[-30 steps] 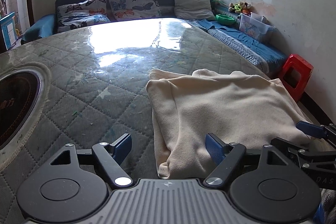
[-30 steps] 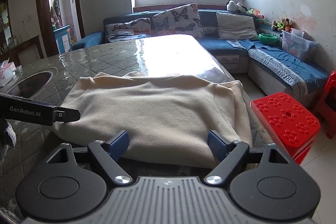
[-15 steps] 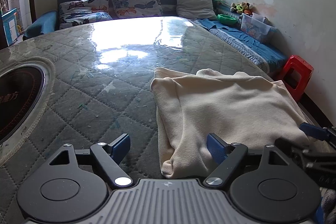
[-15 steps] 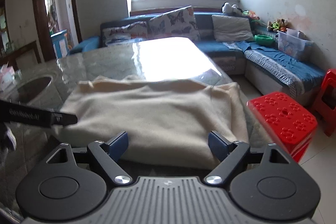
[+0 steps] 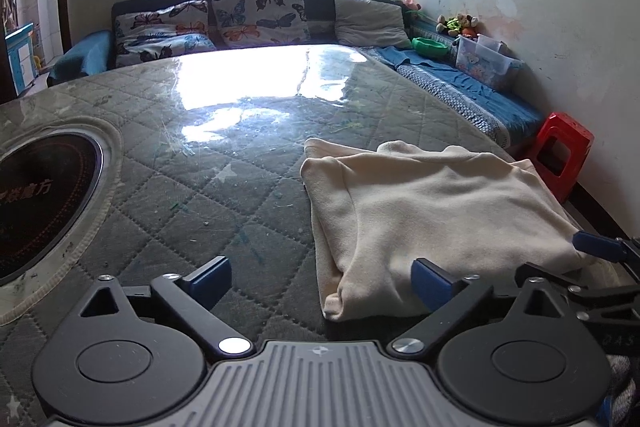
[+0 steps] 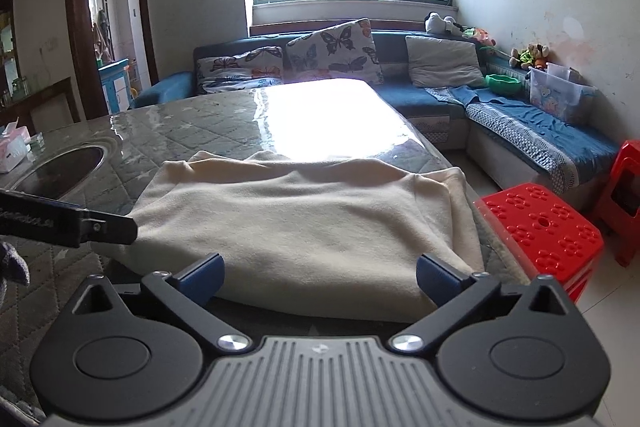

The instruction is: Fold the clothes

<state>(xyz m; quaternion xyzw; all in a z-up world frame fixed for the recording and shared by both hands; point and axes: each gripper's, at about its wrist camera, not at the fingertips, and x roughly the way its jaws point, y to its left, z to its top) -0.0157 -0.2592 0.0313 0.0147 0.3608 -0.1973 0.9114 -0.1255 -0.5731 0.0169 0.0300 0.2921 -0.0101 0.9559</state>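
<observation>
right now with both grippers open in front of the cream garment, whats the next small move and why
Probably ease the right gripper forward to pinch the near edge of the cream garment. Its jaws stand open and empty, and that folded edge lies just ahead between them. The left gripper, also open, sits by the garment's near left corner.

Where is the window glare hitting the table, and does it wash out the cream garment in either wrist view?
Left wrist: glare on the far tabletop, cream garment evenly lit. Right wrist: glare blows out just behind the garment, whose far edge loses contrast.

desk (image 5: 240,163): quilted, glass-topped | round hob (image 5: 36,203): inset near left | butterfly cushions (image 6: 332,51): propped far | red stools (image 6: 540,227): seen right
</observation>
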